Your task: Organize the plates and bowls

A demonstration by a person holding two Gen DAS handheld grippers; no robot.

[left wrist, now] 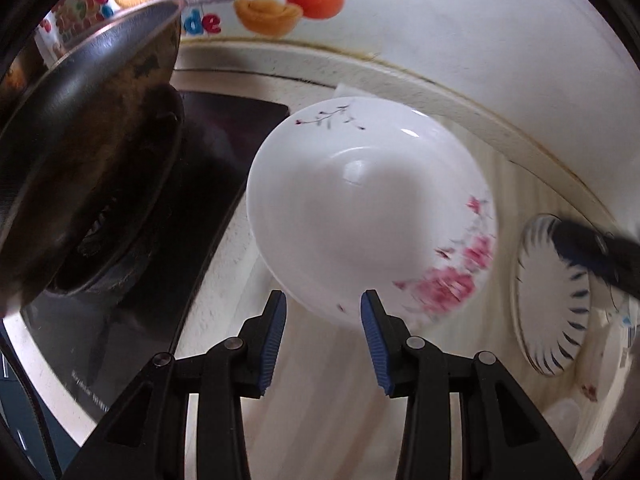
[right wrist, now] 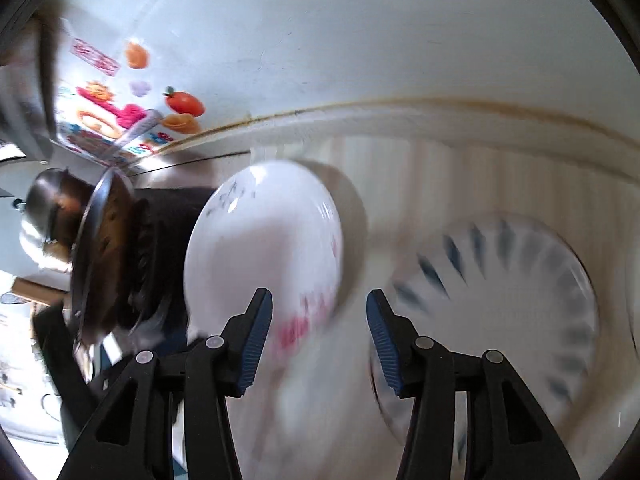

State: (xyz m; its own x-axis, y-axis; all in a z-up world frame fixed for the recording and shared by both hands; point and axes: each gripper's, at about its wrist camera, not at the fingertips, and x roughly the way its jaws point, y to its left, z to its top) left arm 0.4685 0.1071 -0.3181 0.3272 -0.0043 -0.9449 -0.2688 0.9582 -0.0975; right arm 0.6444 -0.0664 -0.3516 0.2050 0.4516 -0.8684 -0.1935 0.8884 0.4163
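1. The left tongs (left wrist: 323,300) stand apart with nothing between their blue-padded fingers (left wrist: 276,332); they hover just short of the near rim of a white bowl.
2. That floral bowl (left wrist: 360,204) sits upright on the pale tabletop (left wrist: 320,380), its inside plain white, with pink blossoms printed along the right of its rim and a thin grey-and-pink twig at the far rim.
3. To the right of the bowl, apart from it, lies a white plate with dark blue radial strokes (left wrist: 554,300) around its rim; a dark blurred shape crosses its upper part, and what it is cannot be told.
4. To the left of the bowl a black stove top (left wrist: 224,148) carries a dark, scorched wok (left wrist: 88,152), which fills the left side of the left wrist view.
5. On the white wall behind, bright stickers (left wrist: 292,4) show an orange fruit, a gold ingot and coloured letters.
6. The right tongs (right wrist: 319,300) are likewise spread wide and grip nothing.
7. In the right wrist view, which is motion-blurred, the floral bowl (right wrist: 264,240) lies ahead and to the left of the tongs, and the blue-stroked plate (right wrist: 500,300) ahead and to the right, both on the tabletop (right wrist: 400,184).
8. The gap between the right tongs' fingers (right wrist: 256,344) points at the space between bowl and plate.
9. The wok (right wrist: 104,256) appears at the left of this view, beyond the bowl, with the stickers (right wrist: 160,116) on the wall above it.
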